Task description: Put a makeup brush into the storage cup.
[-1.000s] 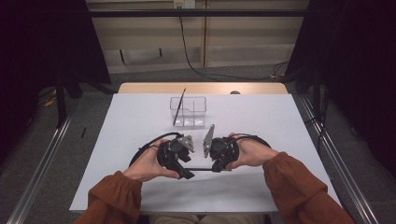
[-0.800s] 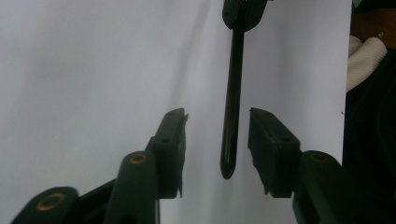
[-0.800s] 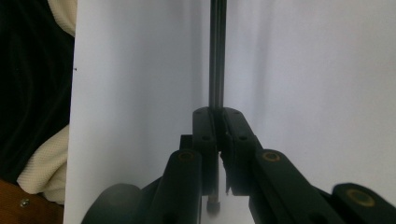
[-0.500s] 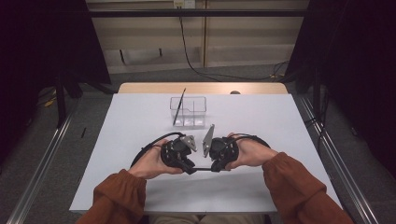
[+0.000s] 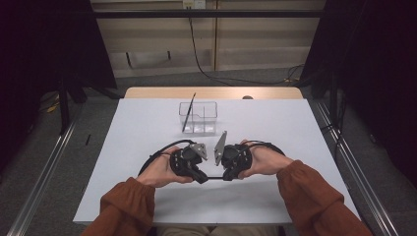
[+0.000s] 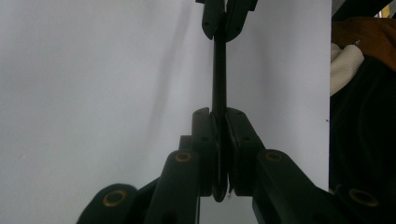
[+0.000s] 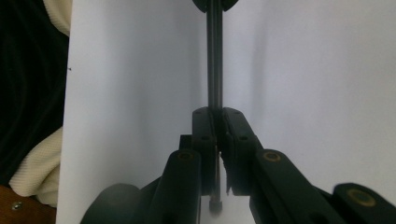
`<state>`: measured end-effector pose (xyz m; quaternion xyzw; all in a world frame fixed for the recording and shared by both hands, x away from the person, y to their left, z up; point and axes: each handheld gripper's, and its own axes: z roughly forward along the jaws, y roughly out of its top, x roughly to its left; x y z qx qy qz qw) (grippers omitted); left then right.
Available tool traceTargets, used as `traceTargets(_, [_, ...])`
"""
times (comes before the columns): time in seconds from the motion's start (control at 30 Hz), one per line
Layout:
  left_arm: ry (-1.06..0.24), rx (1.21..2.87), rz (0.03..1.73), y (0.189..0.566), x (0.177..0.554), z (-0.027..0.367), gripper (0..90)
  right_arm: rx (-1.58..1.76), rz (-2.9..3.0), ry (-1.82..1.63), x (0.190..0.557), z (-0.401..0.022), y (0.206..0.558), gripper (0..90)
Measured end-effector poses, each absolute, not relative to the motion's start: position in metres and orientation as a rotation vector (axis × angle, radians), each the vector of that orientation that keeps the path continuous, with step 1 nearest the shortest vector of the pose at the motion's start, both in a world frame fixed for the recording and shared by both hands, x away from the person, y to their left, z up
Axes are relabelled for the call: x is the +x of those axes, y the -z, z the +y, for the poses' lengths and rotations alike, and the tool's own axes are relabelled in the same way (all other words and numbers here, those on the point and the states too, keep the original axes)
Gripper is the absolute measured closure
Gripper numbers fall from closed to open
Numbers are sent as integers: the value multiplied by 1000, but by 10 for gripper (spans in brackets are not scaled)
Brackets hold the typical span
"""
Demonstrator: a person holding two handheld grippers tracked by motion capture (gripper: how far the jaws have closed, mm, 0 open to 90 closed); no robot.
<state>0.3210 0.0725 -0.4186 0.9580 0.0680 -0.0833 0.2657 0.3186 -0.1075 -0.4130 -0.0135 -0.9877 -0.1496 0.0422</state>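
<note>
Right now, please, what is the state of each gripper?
Left gripper: jaws just closed, shut on one end of the thin black rod.
Right gripper: shut on its other end.

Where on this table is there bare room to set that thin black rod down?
Bare white table left of the clear organizer, and right of it toward the edge. Crowded: the near middle, where both hand-held grippers clamp the black rod.

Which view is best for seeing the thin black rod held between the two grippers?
Left gripper view: the rod runs lengthwise, clamped at both ends. Right gripper view shows the same, slightly thinner. High view shows just a short dark line between the hands.
</note>
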Motion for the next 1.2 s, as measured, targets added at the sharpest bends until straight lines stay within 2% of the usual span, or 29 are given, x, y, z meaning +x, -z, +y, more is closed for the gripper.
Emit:
traceTargets(0.3, [211, 2586, 179, 418, 320, 73, 840, -42, -3031, 498, 318, -109, 415, 819])
traceTargets(0.53, [207, 2570, 188, 417, 321, 75, 840, -74, -3025, 534, 318, -110, 414, 727])
traceTargets(0.97, [193, 2543, 232, 416, 320, 83, 840, -148, -3036, 606, 320, -120, 415, 428])
traceTargets(1.2, [216, 2540, 242, 417, 320, 91, 840, -197, -3043, 660, 322, -129, 413, 336])
